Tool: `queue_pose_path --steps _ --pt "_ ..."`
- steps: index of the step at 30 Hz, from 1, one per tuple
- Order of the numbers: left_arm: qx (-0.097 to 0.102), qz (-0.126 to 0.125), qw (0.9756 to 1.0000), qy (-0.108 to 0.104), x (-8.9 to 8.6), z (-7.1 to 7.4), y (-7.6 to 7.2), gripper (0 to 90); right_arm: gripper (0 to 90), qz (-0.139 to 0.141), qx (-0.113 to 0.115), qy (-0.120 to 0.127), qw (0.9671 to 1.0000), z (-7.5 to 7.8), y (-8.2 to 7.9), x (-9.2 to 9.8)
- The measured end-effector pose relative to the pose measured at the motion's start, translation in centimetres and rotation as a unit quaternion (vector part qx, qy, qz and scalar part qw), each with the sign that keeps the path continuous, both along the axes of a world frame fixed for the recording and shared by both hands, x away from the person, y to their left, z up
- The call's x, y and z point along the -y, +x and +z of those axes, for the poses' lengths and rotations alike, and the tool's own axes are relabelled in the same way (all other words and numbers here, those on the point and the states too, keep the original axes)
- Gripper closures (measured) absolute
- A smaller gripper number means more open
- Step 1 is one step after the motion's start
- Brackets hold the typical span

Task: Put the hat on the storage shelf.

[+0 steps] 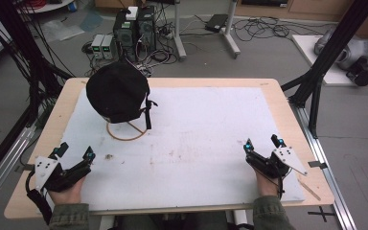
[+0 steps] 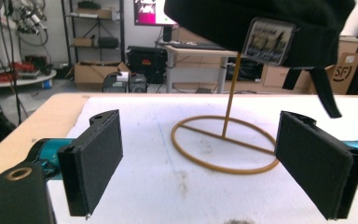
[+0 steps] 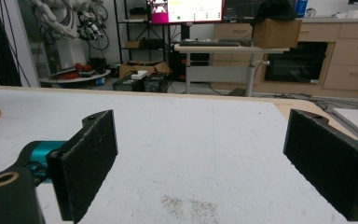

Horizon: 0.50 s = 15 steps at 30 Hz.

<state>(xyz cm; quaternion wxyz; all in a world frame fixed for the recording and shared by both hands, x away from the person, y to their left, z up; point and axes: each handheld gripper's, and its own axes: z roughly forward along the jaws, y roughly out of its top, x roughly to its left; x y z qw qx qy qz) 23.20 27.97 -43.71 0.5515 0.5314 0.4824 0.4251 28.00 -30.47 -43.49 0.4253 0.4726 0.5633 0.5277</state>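
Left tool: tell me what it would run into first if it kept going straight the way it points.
Probably the wire stand: its ring base lies on the table dead ahead of the open left tool, between the jaws' line. The black cap hangs higher, likely above that path, though depth is hard to judge.

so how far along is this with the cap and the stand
Nothing looks done yet. The black cap sits on the wire stand, untouched. Nothing is in hand: the left claw and right claw are both open and empty near the table's front edge, the left one facing the stand. Reaching and gripping the cap appears to be all still ahead.
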Motion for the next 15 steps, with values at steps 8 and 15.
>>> queue_pose_path --steps 8,15 --pt "-0.008 0.0 1.0 0.001 -0.04 -0.28 0.28 15.2 8.9 0.005 -0.004 0.002 1.0 -0.16 0.16 -0.08" --pt "-0.015 -0.008 0.9998 -0.008 -0.18 -0.42 0.53 15.1 8.9 0.004 -0.006 0.006 1.0 -0.21 0.14 -0.04"
